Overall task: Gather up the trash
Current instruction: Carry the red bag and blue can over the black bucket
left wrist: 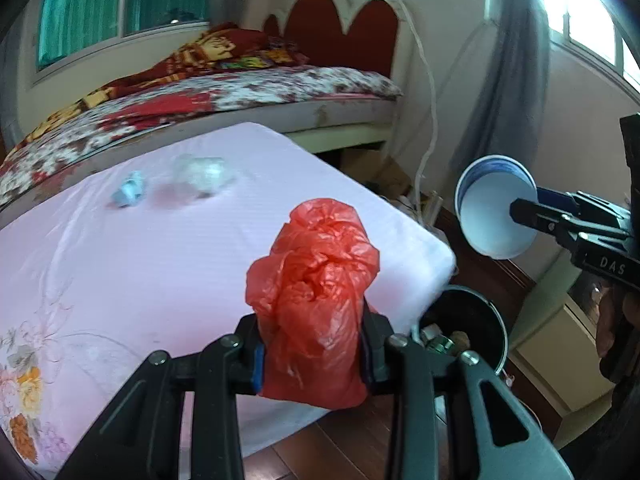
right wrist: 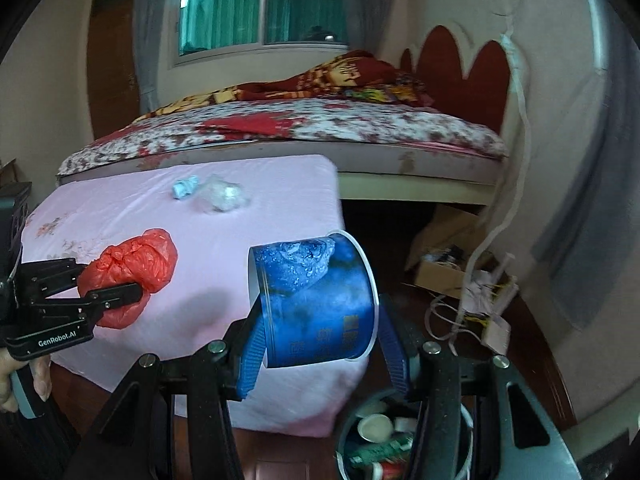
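A bed [right wrist: 320,136] with a floral sheet stood along the far wall, a red patterned blanket [right wrist: 332,80] bunched near its scalloped red headboard [right wrist: 460,68]. A window [right wrist: 260,4] with green curtains behind the glass sat above it, grey drapes [left wrist: 504,80] hanging at the sides. A white cord [right wrist: 520,128] ran down the wall to the dark wood floor [left wrist: 348,440], where an open cardboard box [right wrist: 444,268] lay half under the bed. A brown door [right wrist: 112,56] showed at the far left.
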`<state>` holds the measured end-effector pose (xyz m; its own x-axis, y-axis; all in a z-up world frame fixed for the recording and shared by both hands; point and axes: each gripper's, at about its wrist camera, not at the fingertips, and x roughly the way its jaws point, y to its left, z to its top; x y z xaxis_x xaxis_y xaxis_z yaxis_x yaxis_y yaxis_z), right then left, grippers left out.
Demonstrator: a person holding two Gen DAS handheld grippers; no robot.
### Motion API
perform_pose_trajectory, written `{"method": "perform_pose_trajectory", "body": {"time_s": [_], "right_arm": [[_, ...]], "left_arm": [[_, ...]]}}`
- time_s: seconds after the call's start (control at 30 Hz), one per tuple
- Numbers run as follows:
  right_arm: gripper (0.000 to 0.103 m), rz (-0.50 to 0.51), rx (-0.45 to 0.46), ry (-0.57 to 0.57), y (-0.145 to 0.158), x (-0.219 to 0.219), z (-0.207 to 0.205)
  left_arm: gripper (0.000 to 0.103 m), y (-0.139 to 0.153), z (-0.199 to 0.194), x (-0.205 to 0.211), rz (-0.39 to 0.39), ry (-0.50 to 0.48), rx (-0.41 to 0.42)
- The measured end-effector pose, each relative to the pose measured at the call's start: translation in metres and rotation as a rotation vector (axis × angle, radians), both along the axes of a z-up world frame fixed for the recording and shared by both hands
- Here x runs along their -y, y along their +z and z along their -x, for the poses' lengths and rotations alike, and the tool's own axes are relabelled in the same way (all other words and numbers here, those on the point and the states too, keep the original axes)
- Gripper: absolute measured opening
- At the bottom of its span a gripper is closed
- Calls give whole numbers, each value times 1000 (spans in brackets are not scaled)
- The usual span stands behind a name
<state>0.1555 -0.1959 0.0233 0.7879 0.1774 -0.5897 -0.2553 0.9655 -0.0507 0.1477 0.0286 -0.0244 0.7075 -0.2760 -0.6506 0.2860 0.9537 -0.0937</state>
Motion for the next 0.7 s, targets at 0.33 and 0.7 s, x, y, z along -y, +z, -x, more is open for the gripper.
{"method": "perform_pose_trajectory", "body": {"time_s": [0.33,0.7], "right_arm": [[54,-58,-46,-134,-25,70,23],[54,-14,-66,-178,-41,99,45]], "left_arm": [[36,0,10,67,-37,-121,-10],[35,-12,14,124,-46,-222,-42]]}}
